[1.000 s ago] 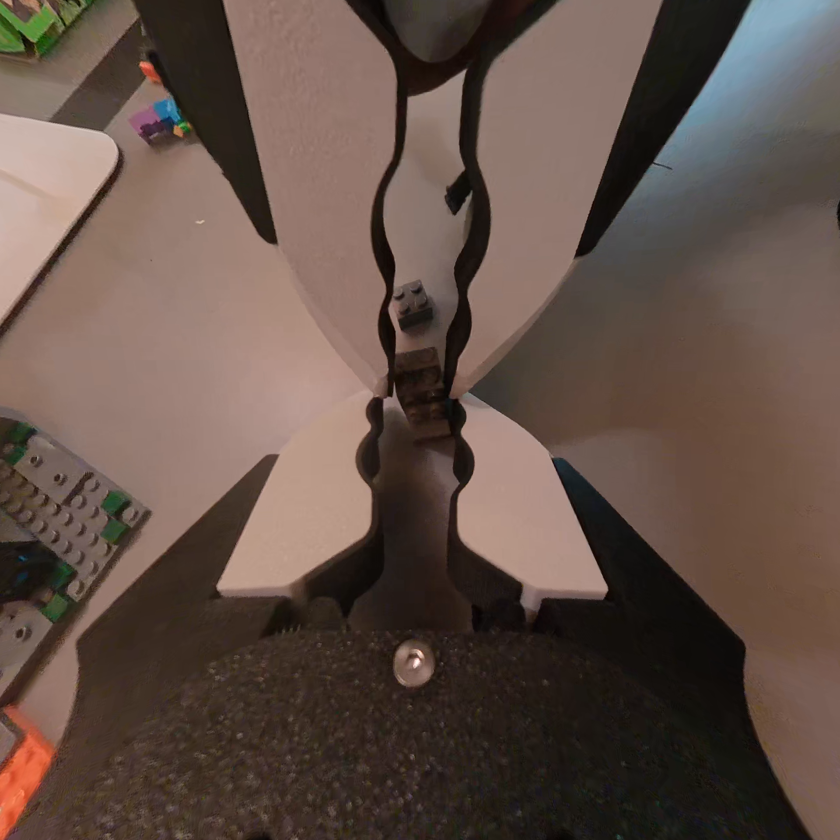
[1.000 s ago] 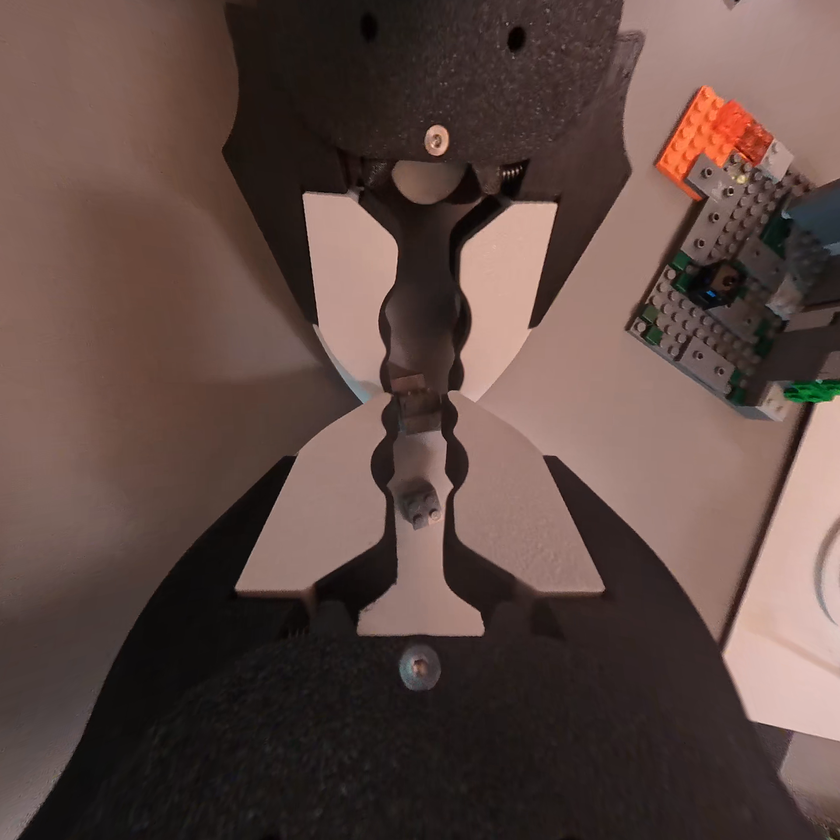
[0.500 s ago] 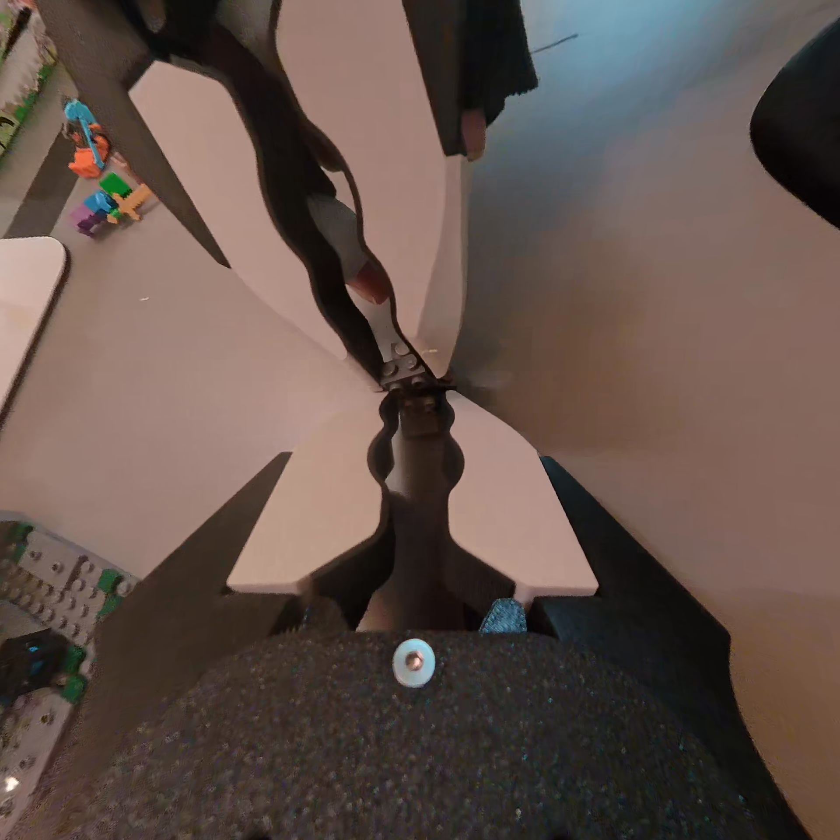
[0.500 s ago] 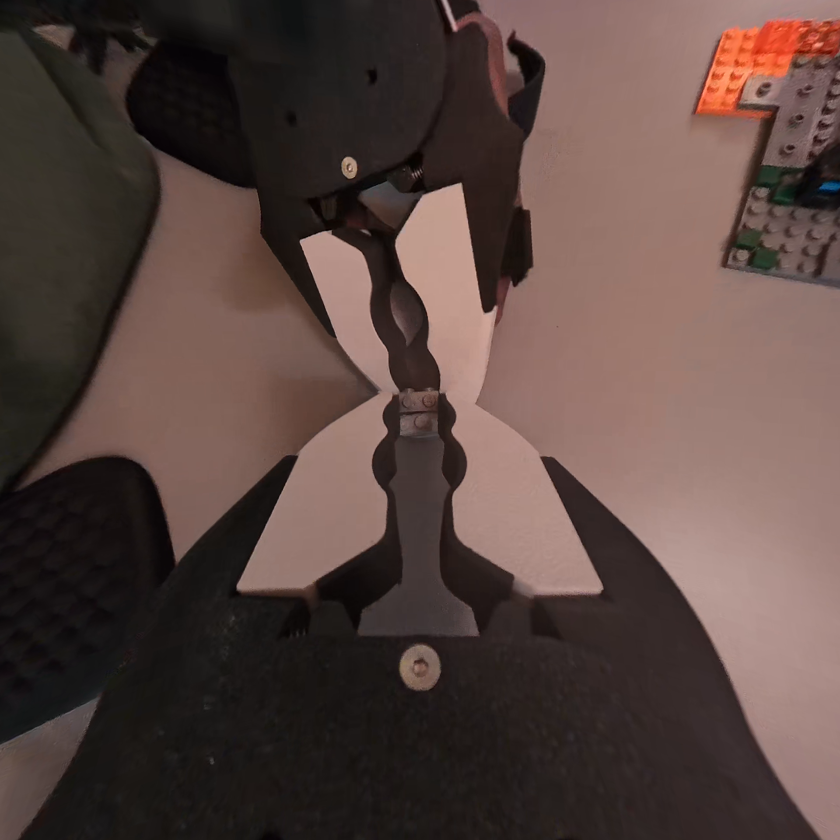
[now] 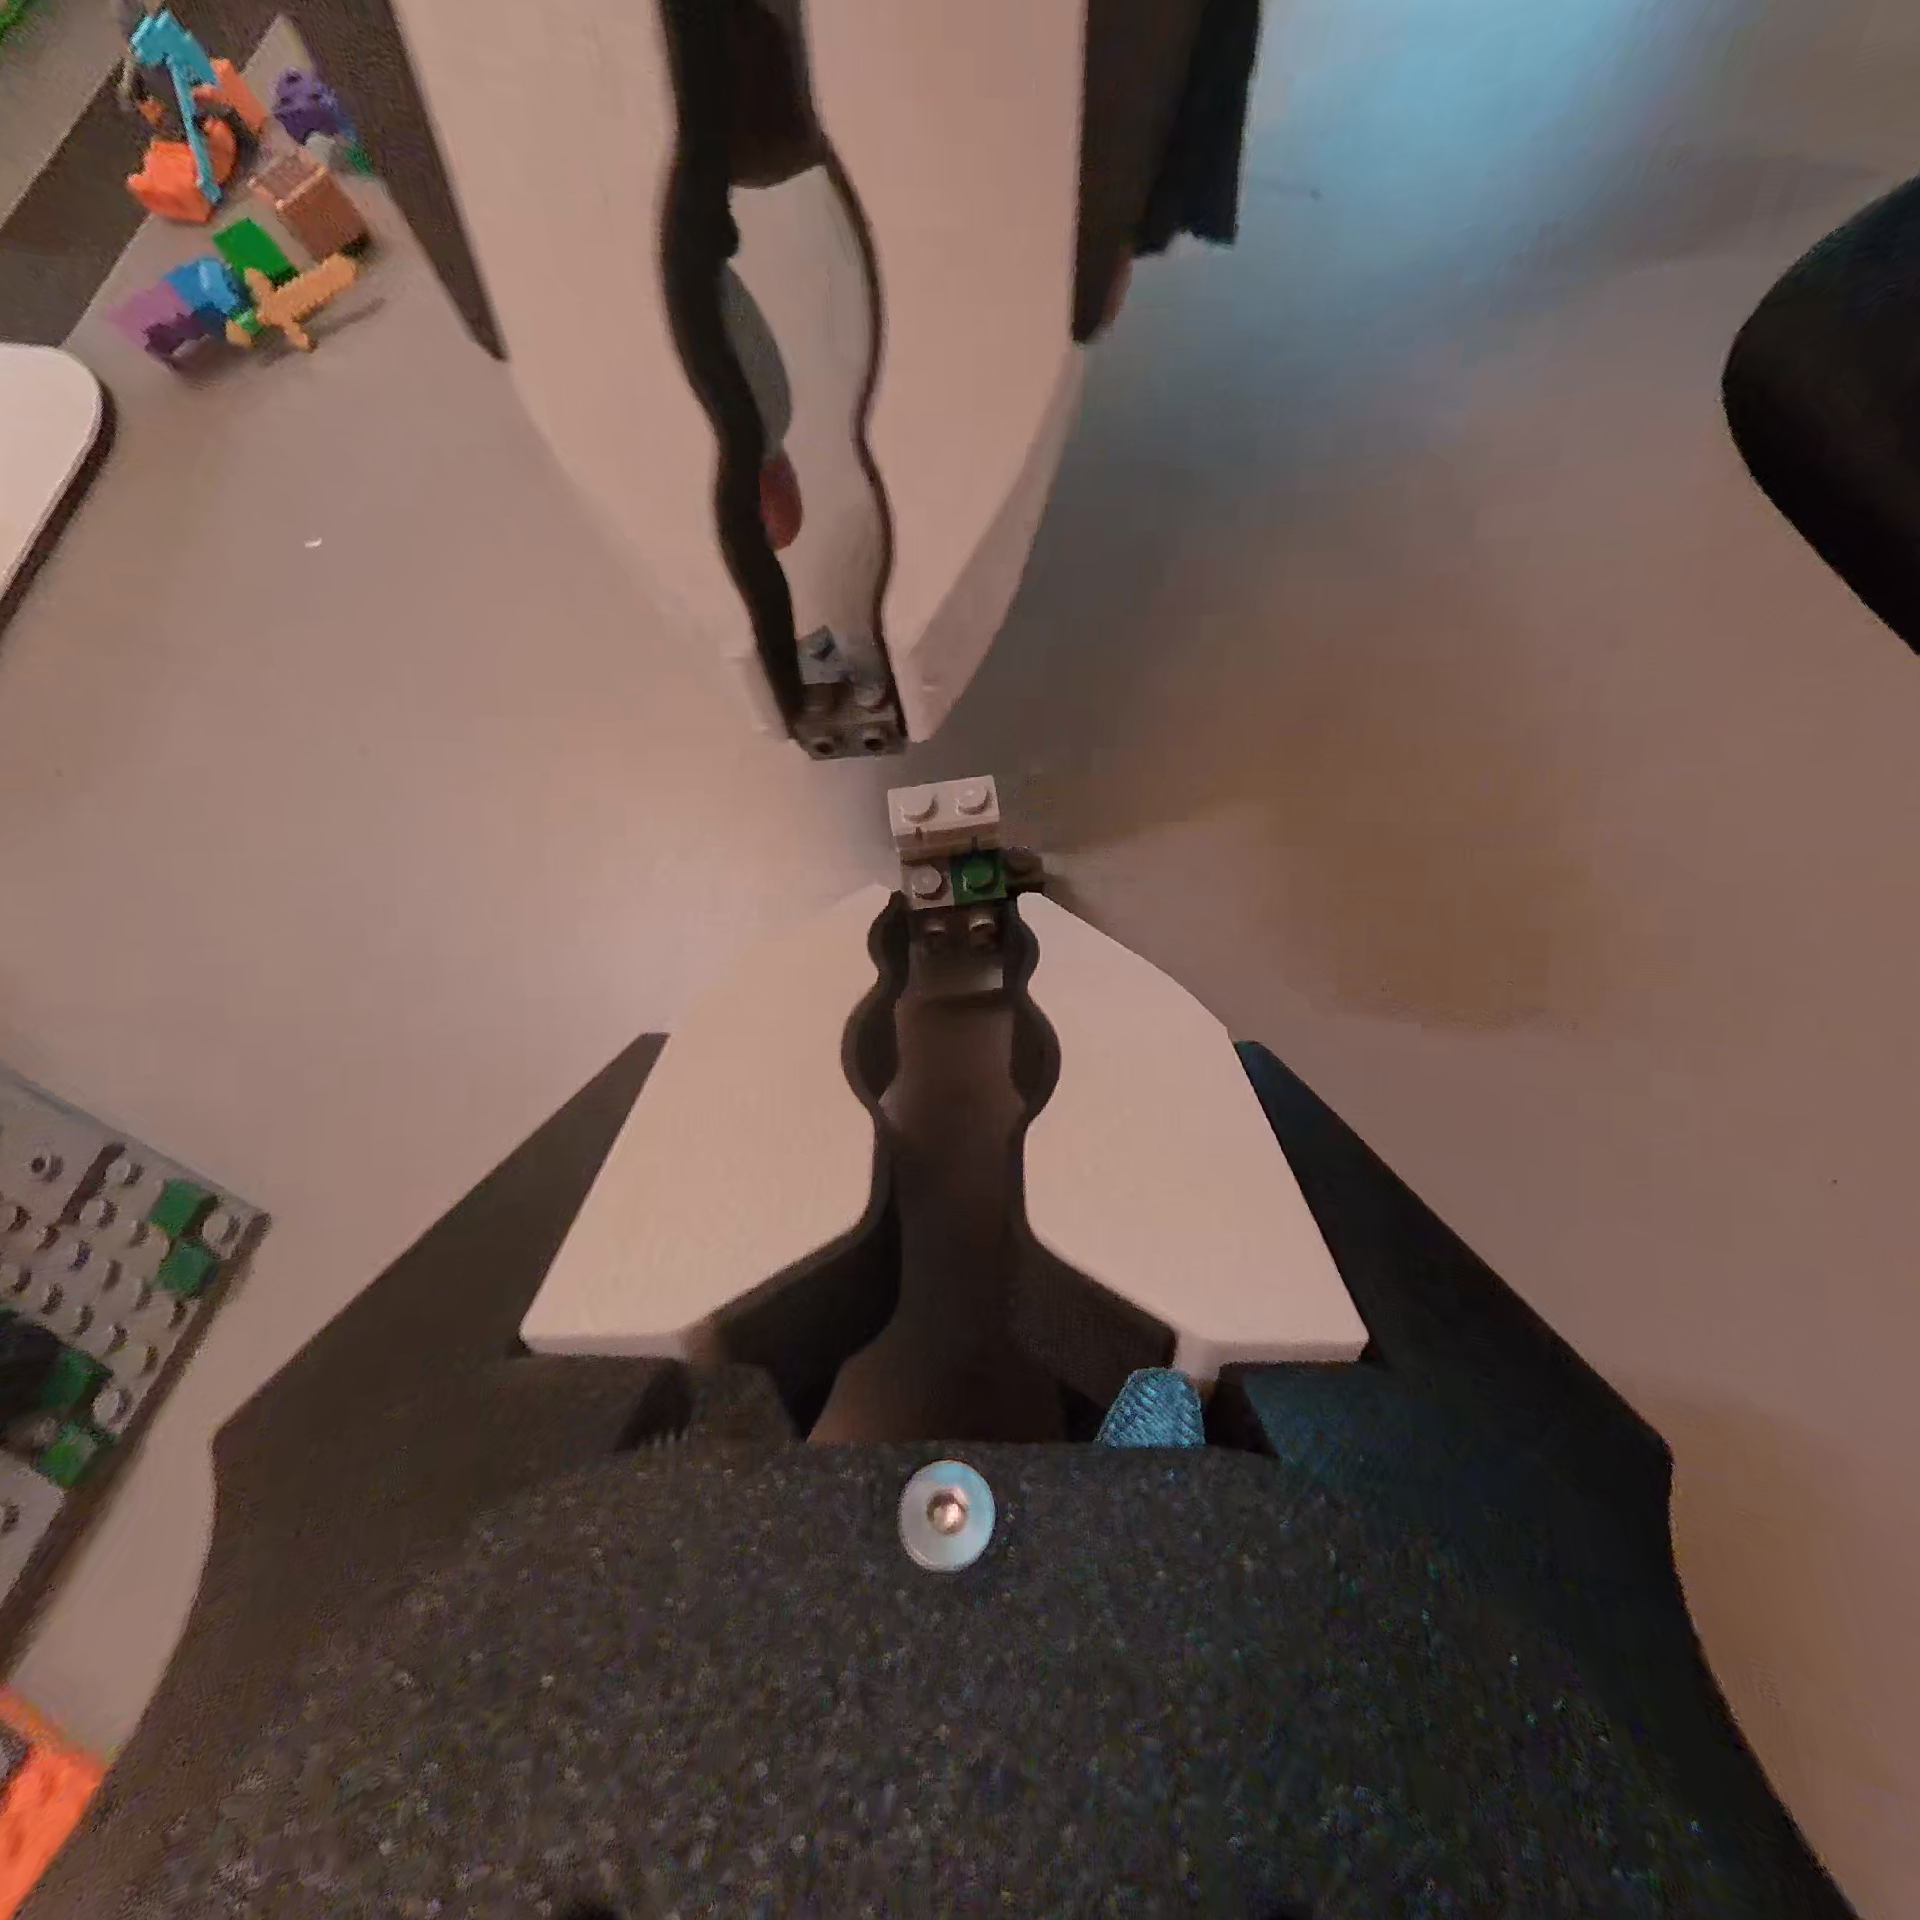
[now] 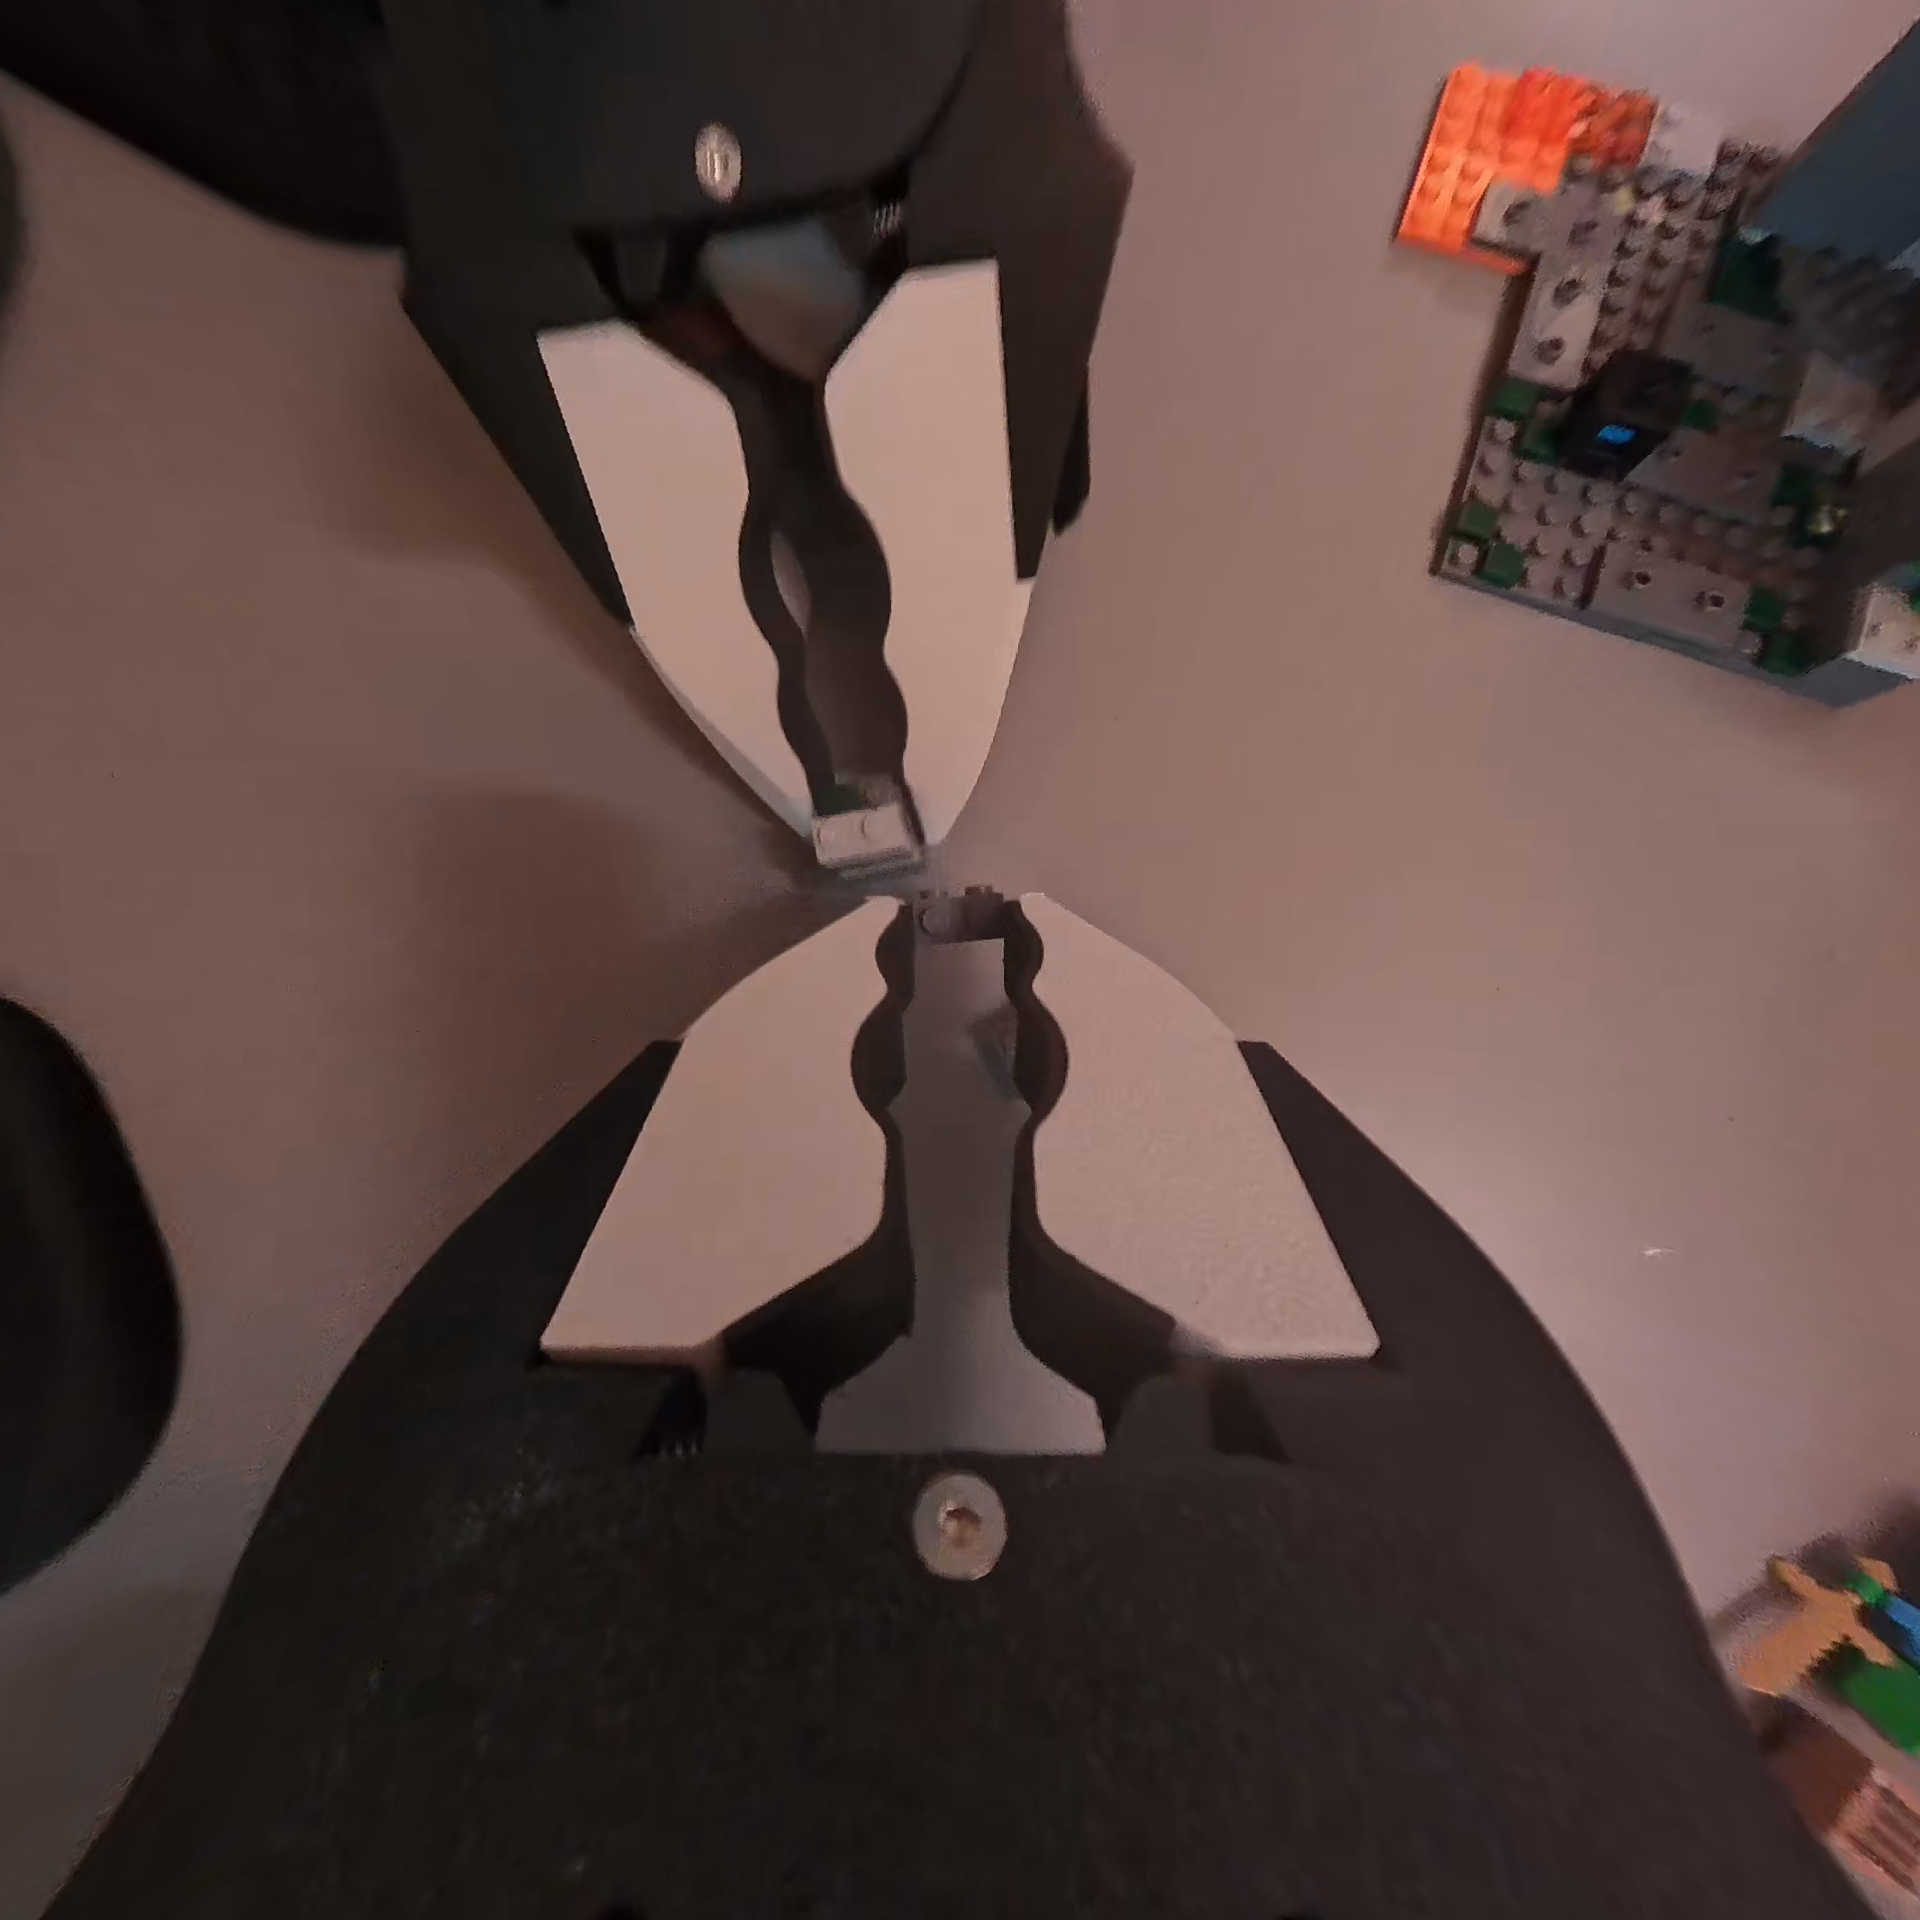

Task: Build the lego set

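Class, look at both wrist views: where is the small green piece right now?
In the left wrist view the green piece sits in the small grey stack pinched at the left gripper tips, facing the right gripper.

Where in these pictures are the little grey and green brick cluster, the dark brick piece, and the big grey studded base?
grey and green brick cluster [image 5: 951,868]: left wrist view, on its green stud.
dark brick piece [image 5: 850,717]: left wrist view, on its studded end.
grey studded base [image 6: 1621,540]: right wrist view, on bare grey studs.
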`<state>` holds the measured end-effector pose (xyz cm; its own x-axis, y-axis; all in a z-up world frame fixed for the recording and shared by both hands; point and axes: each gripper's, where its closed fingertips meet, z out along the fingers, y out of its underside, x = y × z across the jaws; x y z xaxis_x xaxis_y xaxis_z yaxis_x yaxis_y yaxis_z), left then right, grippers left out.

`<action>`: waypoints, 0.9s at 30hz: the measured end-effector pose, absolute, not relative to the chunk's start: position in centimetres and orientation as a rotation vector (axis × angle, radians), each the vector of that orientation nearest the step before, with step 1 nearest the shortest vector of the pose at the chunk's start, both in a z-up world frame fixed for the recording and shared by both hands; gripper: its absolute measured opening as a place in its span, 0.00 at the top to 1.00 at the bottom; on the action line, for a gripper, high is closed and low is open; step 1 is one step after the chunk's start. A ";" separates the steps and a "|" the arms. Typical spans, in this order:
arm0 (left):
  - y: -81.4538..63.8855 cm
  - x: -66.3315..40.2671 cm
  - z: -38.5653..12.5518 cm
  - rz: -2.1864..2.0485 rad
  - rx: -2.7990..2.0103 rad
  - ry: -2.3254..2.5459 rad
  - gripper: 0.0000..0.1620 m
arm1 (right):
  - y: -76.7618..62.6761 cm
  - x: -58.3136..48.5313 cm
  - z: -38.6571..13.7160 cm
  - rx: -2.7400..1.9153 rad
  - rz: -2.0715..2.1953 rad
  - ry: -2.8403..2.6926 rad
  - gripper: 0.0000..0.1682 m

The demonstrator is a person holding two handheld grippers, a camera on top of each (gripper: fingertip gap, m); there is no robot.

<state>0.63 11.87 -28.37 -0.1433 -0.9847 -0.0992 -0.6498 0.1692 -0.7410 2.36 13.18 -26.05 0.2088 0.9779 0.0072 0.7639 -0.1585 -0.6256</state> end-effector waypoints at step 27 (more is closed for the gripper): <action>12.7 -0.4 -28.5 -0.687 -1.654 1.789 0.90 | 12.8 -1.1 -26.2 -1.911 0.575 -1.808 0.91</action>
<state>-0.43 12.70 -28.46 -0.0429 -0.9957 -0.0825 -0.6845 0.0895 -0.7235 -1.06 12.81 -26.25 0.0565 0.9984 0.0031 0.8132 -0.0442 -0.5803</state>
